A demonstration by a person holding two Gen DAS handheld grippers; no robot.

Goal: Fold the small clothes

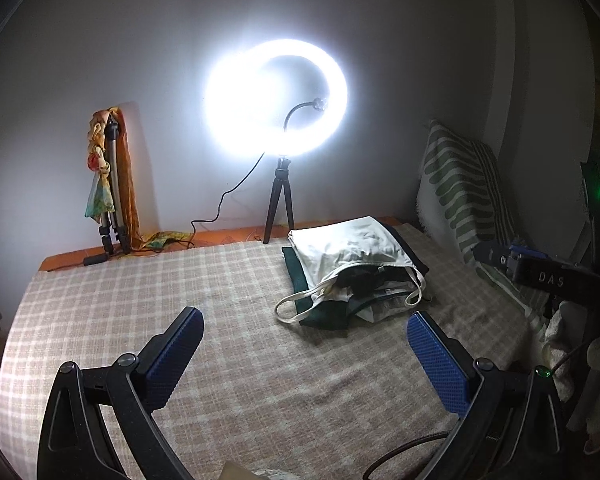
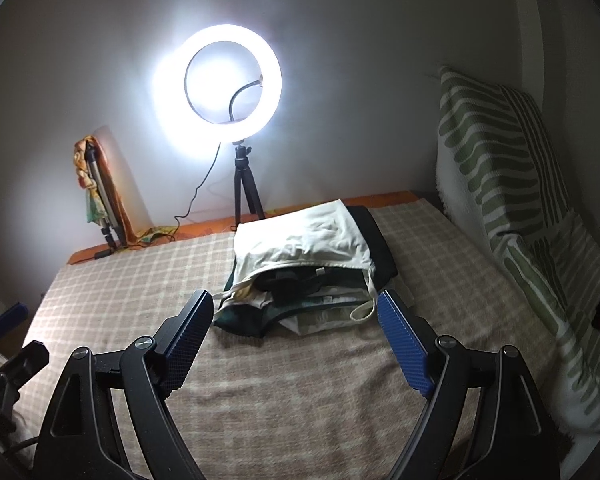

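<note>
A pile of small clothes (image 1: 352,268) lies on the checked bed cover (image 1: 160,292), with a white strappy top uppermost and dark green pieces under it. It also shows in the right wrist view (image 2: 300,264). My left gripper (image 1: 306,320) is open and empty, held above the cover in front of the pile and to its left. My right gripper (image 2: 296,300) is open and empty, its blue-padded fingers (image 2: 404,344) spread just in front of the pile. The right gripper's body (image 1: 540,272) shows at the right edge of the left wrist view.
A lit ring light on a small tripod (image 1: 278,200) stands at the far edge by the wall, its cable trailing left. A folded tripod draped with coloured cloth (image 1: 108,184) leans at far left. A green-striped cushion (image 2: 508,184) lines the right side.
</note>
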